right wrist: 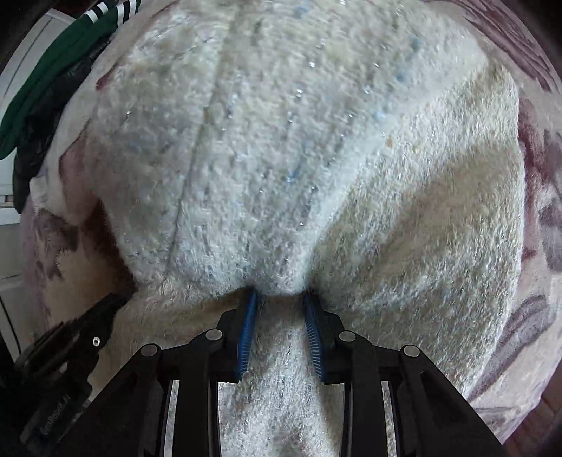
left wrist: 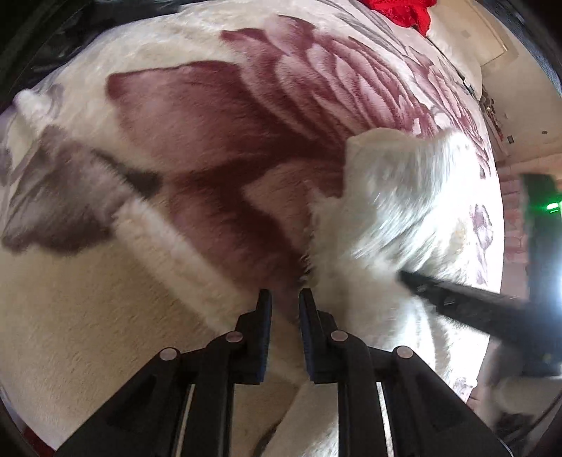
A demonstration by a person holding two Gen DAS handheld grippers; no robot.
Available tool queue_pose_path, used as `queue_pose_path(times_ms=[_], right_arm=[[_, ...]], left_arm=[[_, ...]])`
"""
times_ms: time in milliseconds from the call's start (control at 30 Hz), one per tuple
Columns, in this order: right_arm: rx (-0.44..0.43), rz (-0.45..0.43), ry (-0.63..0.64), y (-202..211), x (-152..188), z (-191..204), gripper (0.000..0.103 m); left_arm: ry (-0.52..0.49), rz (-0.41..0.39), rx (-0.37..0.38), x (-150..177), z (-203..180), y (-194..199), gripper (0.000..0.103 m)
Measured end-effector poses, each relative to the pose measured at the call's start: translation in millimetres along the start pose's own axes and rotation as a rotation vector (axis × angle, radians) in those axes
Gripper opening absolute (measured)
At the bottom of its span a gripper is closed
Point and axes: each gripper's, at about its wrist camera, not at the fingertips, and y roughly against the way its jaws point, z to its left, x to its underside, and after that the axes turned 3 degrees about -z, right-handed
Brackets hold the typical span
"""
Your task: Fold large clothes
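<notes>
**Fluffy white sweater gathered on floral blanket**

Surroundings: cream plush blanket with maroon flower print covers the bed; crumpled red cloth at its far edge; dark green garment with white stripes off to the left in the right wrist view. Fluffy white knit sweater lies on the blanket. Right gripper: jaws partly apart, blue pads pinching a bunched fold of the sweater. Left gripper: jaws nearly closed, narrow gap; whether any fabric is caught in it cannot be told

Fuzzy white sweater, bunched, lying on floral blanket
</notes>
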Motion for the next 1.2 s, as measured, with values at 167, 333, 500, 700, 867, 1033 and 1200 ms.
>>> queue_pose_path(times_ms=[167, 333, 500, 700, 867, 1033, 1200], right_arm=[[0.004, -0.109, 0.077, 60.9, 27.3, 24.2, 0.031], [0.029, -0.035, 0.11, 26.1, 58.5, 30.4, 0.031], [0.124, -0.072, 0.15, -8.0, 63.8, 54.0, 0.031], [0.197, -0.101, 0.149, -19.0, 64.2, 85.8, 0.031], [0.013, -0.12, 0.087, 30.2, 90.6, 90.3, 0.069], [-0.212, -0.133, -0.15, 69.9, 174.0, 11.9, 0.103], [-0.321, -0.005, -0.347, -1.8, 252.0, -66.3, 0.103]], left_arm=[[-0.033, -0.051, -0.026, 28.1, 5.9, 33.1, 0.014], [0.0, -0.054, -0.039, 57.0, 25.0, 41.6, 0.015], [0.041, -0.028, -0.043, 66.9, 43.1, 32.1, 0.015], [0.079, -0.021, 0.037, 72.8, 50.1, 41.7, 0.015], [0.124, -0.01, 0.233, 81.1, 56.5, 56.4, 0.074], [0.128, 0.053, 0.358, 104.7, 61.6, 52.3, 0.078], [0.032, 0.216, 0.418, 138.2, 46.2, 17.8, 0.078]])
